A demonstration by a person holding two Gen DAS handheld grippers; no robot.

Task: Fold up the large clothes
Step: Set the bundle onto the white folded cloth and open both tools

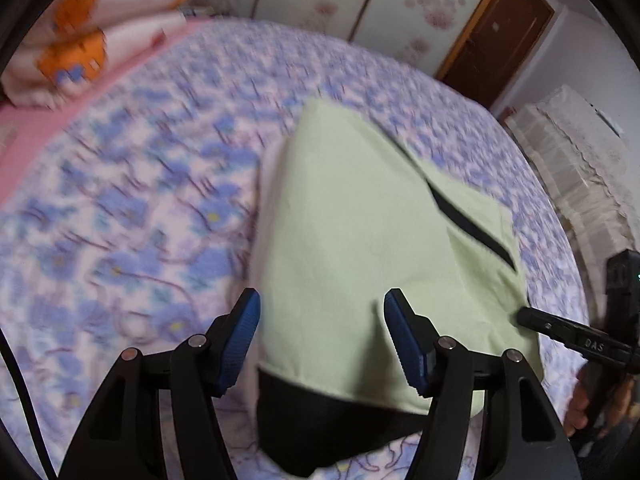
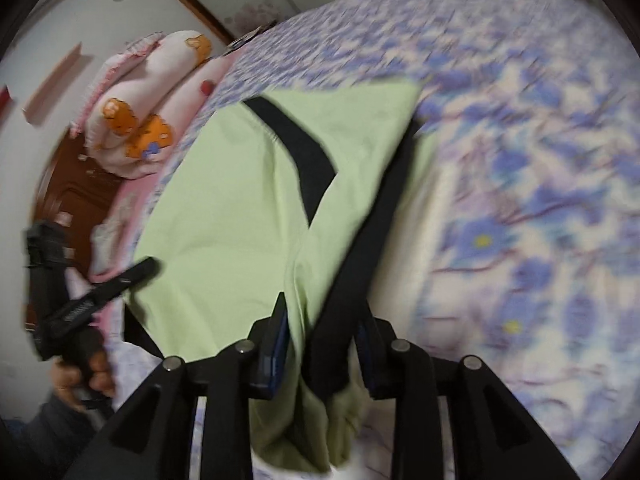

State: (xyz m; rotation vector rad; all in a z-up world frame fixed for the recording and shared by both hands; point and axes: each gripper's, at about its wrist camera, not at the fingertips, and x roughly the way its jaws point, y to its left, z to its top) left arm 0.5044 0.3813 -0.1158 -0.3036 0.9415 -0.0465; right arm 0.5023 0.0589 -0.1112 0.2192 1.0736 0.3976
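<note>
A light green garment (image 1: 352, 220) with a black band (image 1: 472, 224) and a black hem (image 1: 320, 420) lies folded on the bed. My left gripper (image 1: 322, 316) hovers over its near end, open, blue pads wide apart and clear of the cloth. One finger of my right gripper (image 1: 560, 328) reaches the garment's right edge. In the right wrist view the green garment (image 2: 224, 208) and its black band (image 2: 304, 148) run in between the jaws of my right gripper (image 2: 324, 320), which stand apart with the cloth loose between them. A finger of the left gripper (image 2: 132, 276) shows at the left.
The bed has a blue and purple floral cover (image 1: 140, 200) (image 2: 520, 200). Folded pink quilts with orange bears (image 1: 80, 40) (image 2: 148, 112) sit at its head. A brown door (image 1: 500, 28) and lace-covered furniture (image 1: 572, 152) stand beyond the bed. A person's hand (image 2: 80, 376) holds the left gripper.
</note>
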